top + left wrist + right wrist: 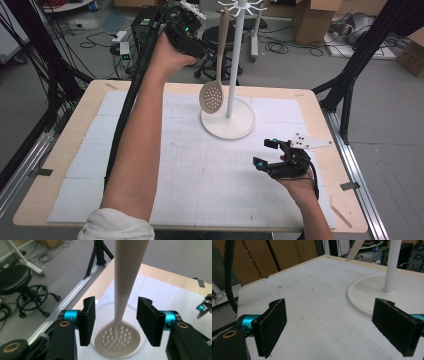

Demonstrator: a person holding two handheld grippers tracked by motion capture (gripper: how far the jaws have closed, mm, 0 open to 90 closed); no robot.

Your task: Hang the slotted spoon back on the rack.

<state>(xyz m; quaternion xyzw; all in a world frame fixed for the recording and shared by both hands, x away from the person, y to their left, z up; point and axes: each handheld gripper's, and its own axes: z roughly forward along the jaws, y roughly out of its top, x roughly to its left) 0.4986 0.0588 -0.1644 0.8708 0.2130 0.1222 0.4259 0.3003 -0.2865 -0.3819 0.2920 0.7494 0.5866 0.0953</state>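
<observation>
Beige plastic is what we have in hand: a long-handled slotted spoon (218, 65) hangs from the hooks of a white rack with a slim pole and round base (228, 123), in the upper middle of the high view, its perforated bowl dangling just above the base. Our left gripper (206, 50) is raised at the top centre of that view, level with the upper part of the handle. In the left gripper view the spoon's handle (127, 275) runs down the middle of the frame between the two black ribbed pads (88, 320), with clear gaps on both sides; neither pad touches it, so the jaws stand partly apart and loose around the handle, the bowl showing below and beyond them. Our right gripper (274, 152) rests low at the lower right of the high view, over the white gridded mat (210, 175), well apart from the spoon. In the right gripper view its pads (273, 320) stand wide with nothing but mat between them, the rack's base at the right edge.
</observation>
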